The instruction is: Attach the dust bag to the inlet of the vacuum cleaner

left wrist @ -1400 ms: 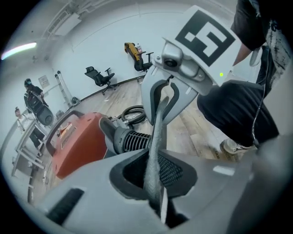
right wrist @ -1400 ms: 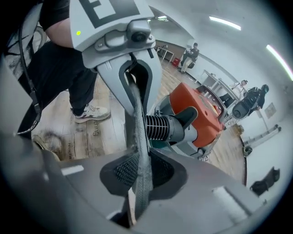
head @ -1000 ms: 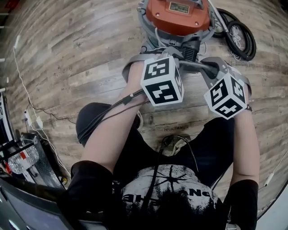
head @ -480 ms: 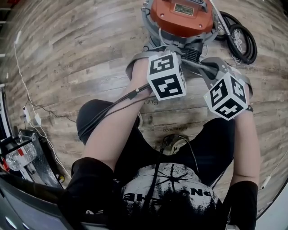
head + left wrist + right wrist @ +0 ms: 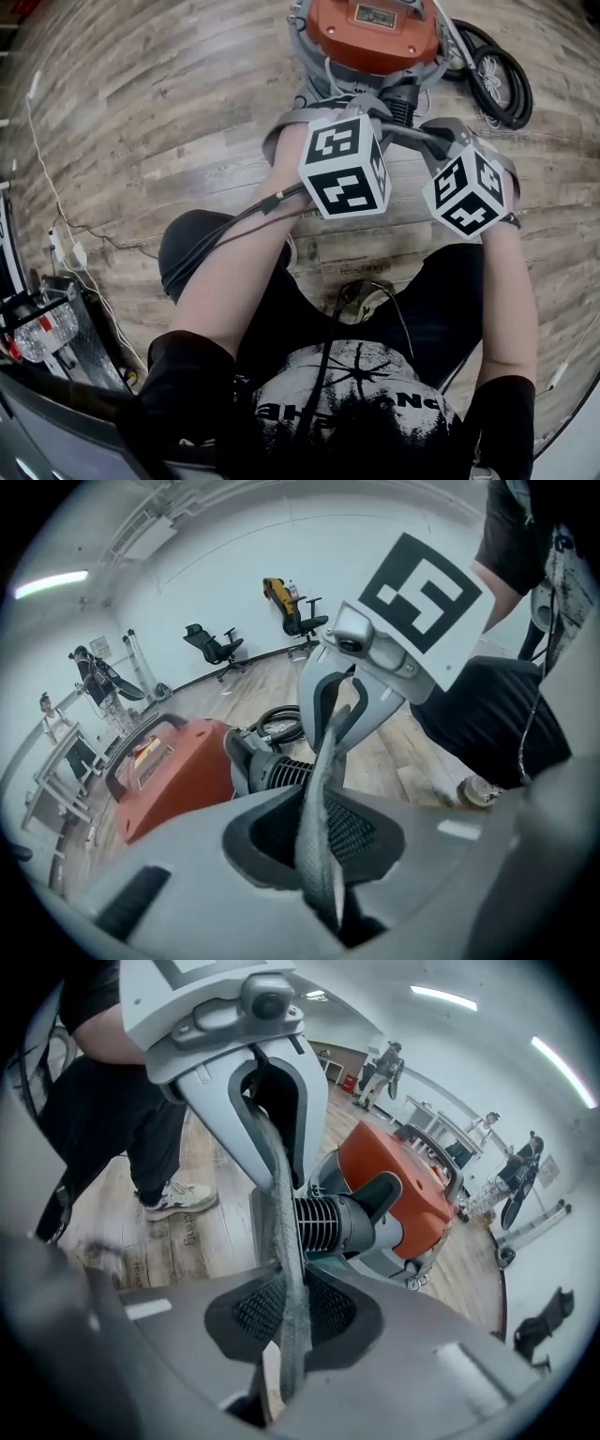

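Observation:
The orange vacuum cleaner (image 5: 375, 33) stands on the wood floor ahead, its black ribbed inlet (image 5: 328, 1222) facing me. A grey dust bag edge (image 5: 314, 799) stretches as a taut strip between both grippers, just in front of the inlet. My left gripper (image 5: 323, 855) has the strip between its pads, and its jaws are closing on it. In that view the strip runs up into the right gripper (image 5: 342, 714). My right gripper (image 5: 286, 1335) is shut on the same strip (image 5: 286, 1241), which leads to the left gripper (image 5: 272, 1119). In the head view the marker cubes hide the bag.
A coiled black hose (image 5: 497, 75) lies right of the vacuum cleaner. Cables (image 5: 56, 234) and a metal rack (image 5: 47, 328) sit at the left. My shoe (image 5: 173, 1199) is close by. Office chairs (image 5: 211, 644) and people (image 5: 384, 1063) stand far off.
Both grippers shifted only slightly in front of the inlet. Their hold on the bag edge looks the same.

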`<state>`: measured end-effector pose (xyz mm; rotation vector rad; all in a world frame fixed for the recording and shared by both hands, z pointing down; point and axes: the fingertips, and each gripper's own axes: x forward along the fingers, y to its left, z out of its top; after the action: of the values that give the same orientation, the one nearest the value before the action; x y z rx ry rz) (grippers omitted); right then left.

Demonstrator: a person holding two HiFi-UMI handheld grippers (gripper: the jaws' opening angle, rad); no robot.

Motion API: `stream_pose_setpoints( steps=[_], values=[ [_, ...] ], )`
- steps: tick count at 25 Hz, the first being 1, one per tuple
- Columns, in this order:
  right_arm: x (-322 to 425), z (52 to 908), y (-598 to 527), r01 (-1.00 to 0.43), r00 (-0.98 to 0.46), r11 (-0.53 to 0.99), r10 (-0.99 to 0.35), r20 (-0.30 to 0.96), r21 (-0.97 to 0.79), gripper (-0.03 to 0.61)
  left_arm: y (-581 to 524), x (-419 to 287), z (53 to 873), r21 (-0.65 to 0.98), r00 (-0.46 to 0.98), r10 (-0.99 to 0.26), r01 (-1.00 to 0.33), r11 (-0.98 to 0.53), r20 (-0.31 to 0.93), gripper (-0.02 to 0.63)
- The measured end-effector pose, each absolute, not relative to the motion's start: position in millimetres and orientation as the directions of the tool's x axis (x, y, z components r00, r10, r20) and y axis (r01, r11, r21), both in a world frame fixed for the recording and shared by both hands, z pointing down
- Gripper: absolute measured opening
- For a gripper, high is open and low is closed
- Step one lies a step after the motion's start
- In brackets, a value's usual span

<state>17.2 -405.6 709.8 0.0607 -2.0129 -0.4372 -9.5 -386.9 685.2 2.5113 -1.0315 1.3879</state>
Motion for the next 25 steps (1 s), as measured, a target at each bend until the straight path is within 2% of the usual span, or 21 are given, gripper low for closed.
stream_pose_setpoints(
  steps=[6,14,20,25],
  values=[
    [3.6,690.1,-401.0,0.264,-0.429,0.881,-0.257,0.866,0.392,0.038,-387.6,-29.2,696.1,-0.221,0.313,-0.531,-0.661,-0.717,0.787,0.051],
    [-13.2,676.4,-389.9,0.315,-0.430,0.849,-0.271,0.861,0.424,0.038,-391.5,-36.1,718.6,-0.201,0.275,-0.494,-0.674,-0.711,0.825,0.051],
    [-0.3,686.5,-403.9,0.159,-0.499,0.927,-0.222,0.838,0.340,0.046,-396.0,-27.0,708.0,-0.202,0.316,-0.523,-0.673,-0.711,0.792,0.048],
    [10.9,706.9,-416.6,0.087,-0.486,0.951,-0.220,0.846,0.298,0.048,-401.4,-15.3,684.1,-0.244,0.350,-0.553,-0.633,-0.734,0.756,0.052]
  ],
)
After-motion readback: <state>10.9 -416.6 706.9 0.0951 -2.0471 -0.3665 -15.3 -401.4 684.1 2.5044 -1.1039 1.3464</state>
